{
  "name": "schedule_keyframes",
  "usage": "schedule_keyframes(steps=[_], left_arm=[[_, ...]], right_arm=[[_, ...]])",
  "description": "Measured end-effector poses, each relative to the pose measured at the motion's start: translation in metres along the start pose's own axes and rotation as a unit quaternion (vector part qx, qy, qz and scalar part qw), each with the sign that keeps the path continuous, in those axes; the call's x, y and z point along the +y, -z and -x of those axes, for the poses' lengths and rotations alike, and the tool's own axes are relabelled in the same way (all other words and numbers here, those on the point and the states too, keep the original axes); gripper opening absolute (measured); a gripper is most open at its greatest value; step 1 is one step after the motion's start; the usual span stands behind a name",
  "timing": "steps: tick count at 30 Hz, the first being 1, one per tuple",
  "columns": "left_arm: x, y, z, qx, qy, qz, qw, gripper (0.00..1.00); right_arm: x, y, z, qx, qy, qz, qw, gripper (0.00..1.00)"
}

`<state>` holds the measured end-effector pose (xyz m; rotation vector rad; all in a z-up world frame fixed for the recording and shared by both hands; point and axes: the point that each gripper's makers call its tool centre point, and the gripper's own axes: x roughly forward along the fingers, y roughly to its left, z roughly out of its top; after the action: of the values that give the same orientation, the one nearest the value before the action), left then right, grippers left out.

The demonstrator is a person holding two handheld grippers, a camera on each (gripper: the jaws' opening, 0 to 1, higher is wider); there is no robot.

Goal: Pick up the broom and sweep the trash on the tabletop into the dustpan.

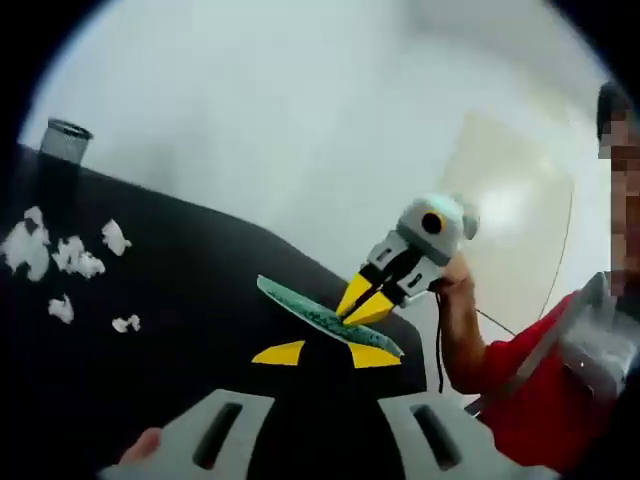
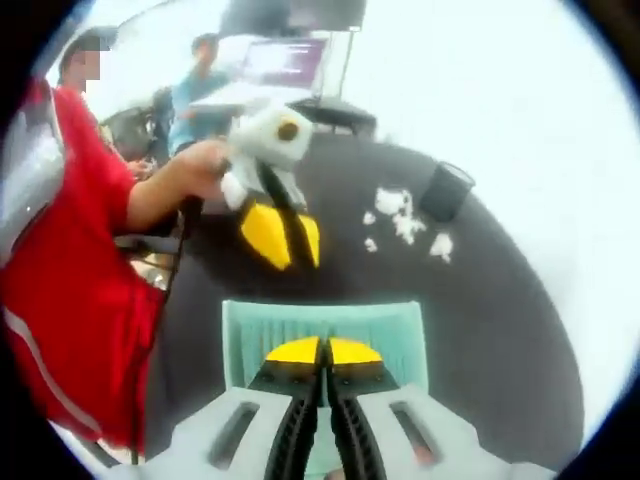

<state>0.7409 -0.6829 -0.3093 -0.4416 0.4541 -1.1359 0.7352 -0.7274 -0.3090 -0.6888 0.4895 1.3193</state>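
My right gripper (image 2: 325,352) was clamped on the rim of the green dustpan (image 2: 325,330), held above the dark table (image 2: 500,330): thin, stiff, light plastic, best gripped at that edge. My left gripper (image 1: 325,354) was open and empty, just beside the dustpan. The paper scraps (image 1: 55,255), light and easily scattered, lay well apart from it, near a black cup (image 1: 64,142) that might obstruct sweeping.

Teal dustpan (image 2: 325,340) raised above black tabletop (image 1: 200,290); white paper scraps (image 1: 60,255) scattered there.
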Motion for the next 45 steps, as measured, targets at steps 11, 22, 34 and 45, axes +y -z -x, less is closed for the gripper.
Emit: schedule_keyframes(steps=[11, 22, 34, 45], left_arm=[[-0.007, 0.006, -0.024, 0.031, 0.034, 0.11, 0.9929, 0.16], [-0.004, 0.014, -0.025, 0.054, 0.02, 0.052, 0.9969, 0.05], [-0.018, 0.023, -0.011, 0.064, 0.032, -0.018, 0.9973, 0.0], [-0.028, 0.036, 0.02, 0.066, 0.022, 0.103, 0.9922, 0.08]], right_arm=[[0.006, -0.001, -0.003, -0.001, 0.007, 0.023, 0.9997, 0.04], [0.005, -0.001, -0.005, -0.011, 0.012, 0.018, 0.9997, 0.04], [0.005, -0.006, 0.007, -0.059, 0.034, 0.006, 0.9977, 0.03], [0.004, -0.005, 0.001, -0.051, 0.053, 0.016, 0.9972, 0.03]])
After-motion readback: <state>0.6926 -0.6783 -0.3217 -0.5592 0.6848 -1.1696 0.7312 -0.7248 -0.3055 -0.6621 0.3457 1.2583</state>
